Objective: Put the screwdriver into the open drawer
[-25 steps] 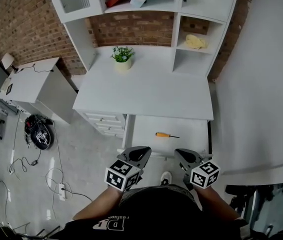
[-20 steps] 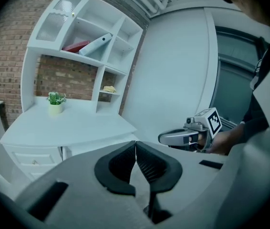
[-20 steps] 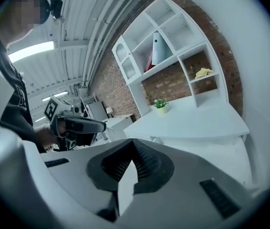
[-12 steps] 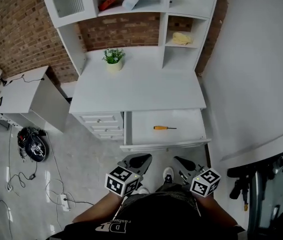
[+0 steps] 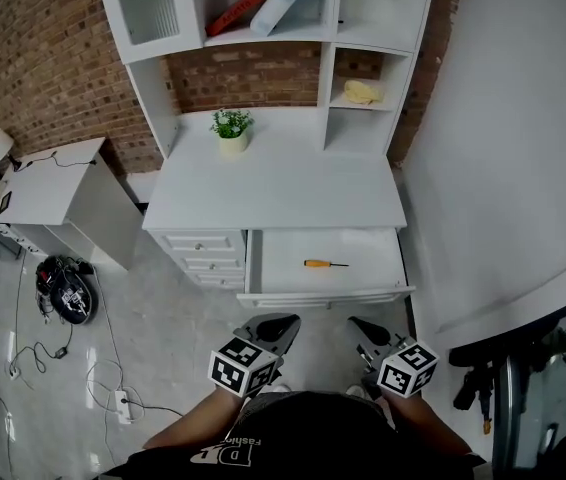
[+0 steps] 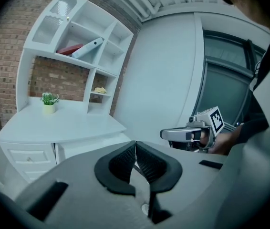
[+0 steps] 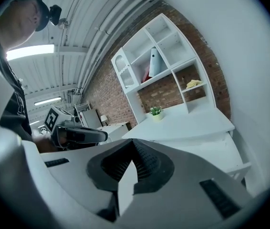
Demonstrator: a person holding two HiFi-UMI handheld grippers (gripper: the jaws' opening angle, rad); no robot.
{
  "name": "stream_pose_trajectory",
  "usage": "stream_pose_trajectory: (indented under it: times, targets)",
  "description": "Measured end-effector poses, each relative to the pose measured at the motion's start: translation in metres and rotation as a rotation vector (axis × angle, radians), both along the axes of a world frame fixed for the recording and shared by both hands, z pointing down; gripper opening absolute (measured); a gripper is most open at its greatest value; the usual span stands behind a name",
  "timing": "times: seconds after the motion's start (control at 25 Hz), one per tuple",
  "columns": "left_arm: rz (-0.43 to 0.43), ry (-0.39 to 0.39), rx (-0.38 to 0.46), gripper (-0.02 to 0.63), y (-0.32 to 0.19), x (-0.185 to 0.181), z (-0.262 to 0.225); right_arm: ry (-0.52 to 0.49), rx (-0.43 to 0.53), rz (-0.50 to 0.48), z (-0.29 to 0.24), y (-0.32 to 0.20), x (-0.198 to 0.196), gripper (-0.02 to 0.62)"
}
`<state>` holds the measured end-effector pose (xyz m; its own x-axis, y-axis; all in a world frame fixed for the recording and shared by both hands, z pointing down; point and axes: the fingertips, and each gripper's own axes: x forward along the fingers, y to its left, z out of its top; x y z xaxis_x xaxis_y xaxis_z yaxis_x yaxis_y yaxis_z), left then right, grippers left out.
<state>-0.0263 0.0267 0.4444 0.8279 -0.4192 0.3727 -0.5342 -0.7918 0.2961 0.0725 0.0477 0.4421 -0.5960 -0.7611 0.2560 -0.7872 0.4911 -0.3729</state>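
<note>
Screwdriver: small, orange handle, thin dark shaft; lies flat on the drawer floor, handle to the left and shaft pointing right; sits near the middle, clear of the walls. Drawer: white, shallow, pulled fully out from under the desktop, right of the closed drawer stack; holds only the screwdriver.
</note>
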Motion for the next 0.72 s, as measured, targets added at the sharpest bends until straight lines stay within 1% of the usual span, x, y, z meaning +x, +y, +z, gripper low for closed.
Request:
stream_pose_trajectory:
  times: [0.12, 0.32, 0.52, 0.72]
  targets:
    - [-0.019, 0.008, -0.007, 0.018, 0.005, 0.013, -0.002, 0.021, -0.004, -0.014, -0.001, 0.008, 0.012, 0.004]
    - [-0.025, 0.0, -0.007, 0.018, 0.016, 0.044, -0.002, 0.057, -0.013, -0.036, 0.0, 0.023, 0.04, 0.004]
    - [-0.054, 0.005, -0.006, 0.018, 0.023, 0.068, -0.001, 0.063, -0.034, -0.051, 0.006, 0.033, 0.068, 0.003]
    - [-0.055, -0.015, -0.013, 0.018, 0.031, 0.085, 0.001, 0.055, -0.046, -0.05, 0.008, 0.037, 0.089, 0.004]
